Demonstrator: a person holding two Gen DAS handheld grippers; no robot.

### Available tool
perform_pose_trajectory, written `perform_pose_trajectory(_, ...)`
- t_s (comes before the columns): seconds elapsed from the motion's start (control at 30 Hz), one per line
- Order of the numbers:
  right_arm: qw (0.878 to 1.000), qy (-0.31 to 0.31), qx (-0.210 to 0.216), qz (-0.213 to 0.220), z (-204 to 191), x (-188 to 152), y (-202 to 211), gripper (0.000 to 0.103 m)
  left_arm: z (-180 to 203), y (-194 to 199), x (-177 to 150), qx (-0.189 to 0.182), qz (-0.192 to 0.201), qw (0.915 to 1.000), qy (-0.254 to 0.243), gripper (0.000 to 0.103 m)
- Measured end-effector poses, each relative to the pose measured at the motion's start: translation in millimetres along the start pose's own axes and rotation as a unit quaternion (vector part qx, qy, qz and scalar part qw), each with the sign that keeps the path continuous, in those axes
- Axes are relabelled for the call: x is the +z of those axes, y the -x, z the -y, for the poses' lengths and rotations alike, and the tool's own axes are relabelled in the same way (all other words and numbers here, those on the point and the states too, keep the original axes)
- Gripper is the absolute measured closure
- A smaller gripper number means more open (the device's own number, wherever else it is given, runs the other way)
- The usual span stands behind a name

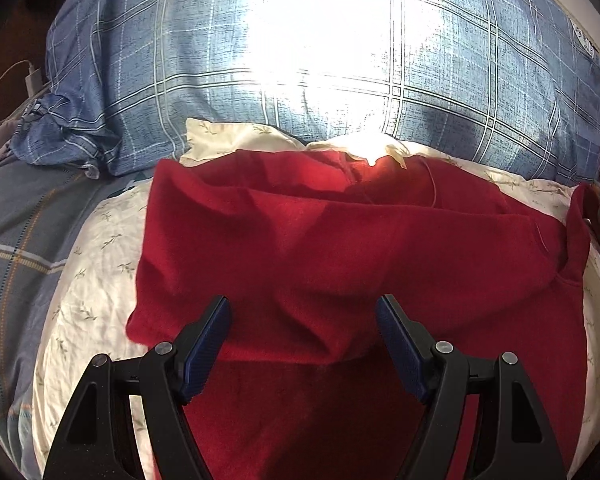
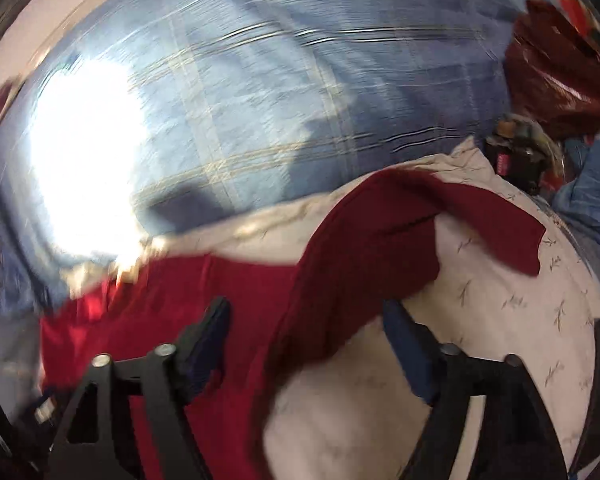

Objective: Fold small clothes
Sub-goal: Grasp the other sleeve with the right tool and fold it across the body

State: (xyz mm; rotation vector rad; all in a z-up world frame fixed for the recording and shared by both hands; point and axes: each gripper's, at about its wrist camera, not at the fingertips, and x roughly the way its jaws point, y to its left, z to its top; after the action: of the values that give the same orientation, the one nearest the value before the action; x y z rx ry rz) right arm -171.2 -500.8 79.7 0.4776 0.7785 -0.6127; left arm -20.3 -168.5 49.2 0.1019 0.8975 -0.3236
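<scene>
A dark red garment (image 1: 340,248) lies on a cream sheet with a small leaf print (image 1: 88,280). Its far part is folded over toward me, with the folded edge running across just beyond my left gripper (image 1: 303,312), which is open above the cloth and holds nothing. In the blurred right wrist view the same red garment (image 2: 352,248) shows a sleeve lying out to the right on the cream sheet (image 2: 500,300). My right gripper (image 2: 306,312) is open over the sleeve's near edge, holding nothing.
A blue plaid quilt (image 1: 440,80) with a bright sun patch lies behind the garment. A white charger and cable (image 1: 32,78) sit at far left. In the right wrist view, dark red cloth (image 2: 552,72), a dark object (image 2: 516,160) and blue fabric (image 2: 588,200) lie at right.
</scene>
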Motion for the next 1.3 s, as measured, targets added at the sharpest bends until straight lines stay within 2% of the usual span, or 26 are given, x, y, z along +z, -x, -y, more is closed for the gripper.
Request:
perform_pose_trajectory(0.07,0.996,-0.084,0.015,-0.001,29,22,-12,0.017,2,-5,3,0.000,0.000,1.0000,-0.004,0.029)
perform_pose_trajectory(0.13,0.987,-0.157,0.032,-0.003,55,35,-26,0.016,4,-9,4,0.003,0.002,1.0000,-0.009,0.029)
perform_pose_trajectory(0.2,0.969,-0.240,0.056,-0.006,82,39,-44,0.016,4,-14,6,0.008,0.000,0.9999,-0.014,0.029)
perform_pose_trajectory(0.27,0.953,-0.295,0.074,-0.006,100,38,-57,0.016,4,-18,6,0.011,-0.002,0.9998,-0.015,0.029)
perform_pose_trajectory(0.33,0.936,-0.340,0.088,0.003,114,35,-68,0.016,3,-23,7,0.014,-0.005,0.9998,-0.016,0.029)
perform_pose_trajectory(0.4,0.930,-0.358,0.086,0.012,122,34,-73,0.016,3,-27,7,0.018,-0.007,0.9996,-0.018,0.029)
perform_pose_trajectory(0.5,0.907,-0.409,0.090,0.052,138,29,-72,0.015,3,-29,6,0.024,-0.007,0.9994,-0.025,0.029)
perform_pose_trajectory(0.53,0.902,-0.419,0.087,0.062,145,28,-71,0.017,4,-29,6,0.027,-0.006,0.9992,-0.028,0.029)
perform_pose_trajectory(0.57,0.903,-0.417,0.077,0.065,149,30,-71,0.025,4,-28,6,0.028,-0.006,0.9992,-0.029,0.029)
perform_pose_trajectory(0.6,0.908,-0.409,0.066,0.061,151,32,-72,0.037,4,-28,6,0.031,-0.005,0.9990,-0.032,0.029)
perform_pose_trajectory(0.63,0.914,-0.398,0.055,0.055,152,34,-74,0.073,4,-28,6,0.032,-0.005,0.9989,-0.033,0.029)
perform_pose_trajectory(0.67,0.921,-0.383,0.051,0.046,156,39,-75,0.096,3,-27,6,0.032,-0.005,0.9990,-0.032,0.029)
perform_pose_trajectory(0.73,0.930,-0.359,0.047,0.055,159,45,-65,0.096,0,-24,6,0.031,-0.002,0.9991,-0.028,0.029)
perform_pose_trajectory(0.83,0.949,-0.294,0.033,0.111,146,61,-25,0.096,-6,-19,6,0.029,0.001,0.9994,-0.017,0.029)
perform_pose_trajectory(0.9,0.963,-0.221,0.034,0.148,120,73,9,0.096,-11,-15,7,0.029,0.005,0.9995,-0.011,0.029)
perform_pose_trajectory(0.97,0.977,-0.116,0.047,0.172,75,85,44,0.096,-17,-9,7,0.032,0.010,0.9994,-0.007,0.029)
perform_pose_trajectory(1.03,0.980,-0.048,0.073,0.178,37,86,64,0.096,-24,-4,7,0.041,0.016,0.9990,-0.001,0.029)
perform_pose_trajectory(1.1,0.979,0.020,0.116,0.166,-9,80,77,0.096,-31,1,7,0.046,0.020,0.9987,0.010,0.029)
perform_pose_trajectory(1.23,0.968,0.129,0.187,0.109,-98,43,71,0.097,-51,13,6,0.053,0.033,0.9974,0.037,0.029)
perform_pose_trajectory(1.3,0.959,0.179,0.212,0.063,-144,9,48,0.097,-59,18,4,0.061,0.038,0.9965,0.043,0.029)
